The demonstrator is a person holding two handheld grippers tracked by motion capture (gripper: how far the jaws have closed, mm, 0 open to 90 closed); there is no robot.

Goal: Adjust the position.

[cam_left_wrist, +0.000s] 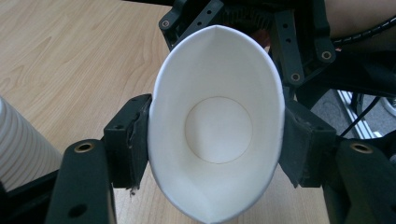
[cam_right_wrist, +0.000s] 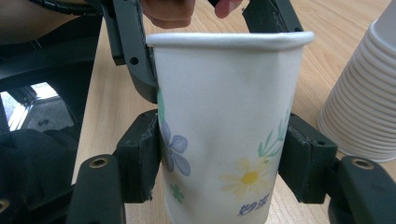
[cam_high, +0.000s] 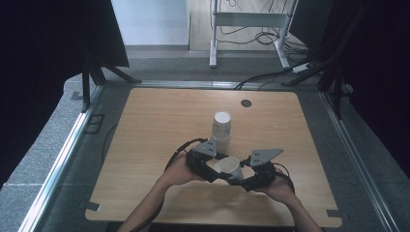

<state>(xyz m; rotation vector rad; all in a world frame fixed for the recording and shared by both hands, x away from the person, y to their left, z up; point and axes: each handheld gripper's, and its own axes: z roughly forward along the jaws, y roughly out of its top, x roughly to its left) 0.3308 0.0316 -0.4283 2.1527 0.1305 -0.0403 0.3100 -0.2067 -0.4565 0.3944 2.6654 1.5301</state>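
High view: both tools clamp one paper cup above the table, left tool squeezing its rim, right tool its body; a cup stack stands just behind.

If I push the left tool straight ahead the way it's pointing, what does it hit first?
The paper cup is already squeezed between its pads; straight beyond it sits the right tool, which clamps the same cup. So it would likely run into that tool first, though the depth is hard to judge.
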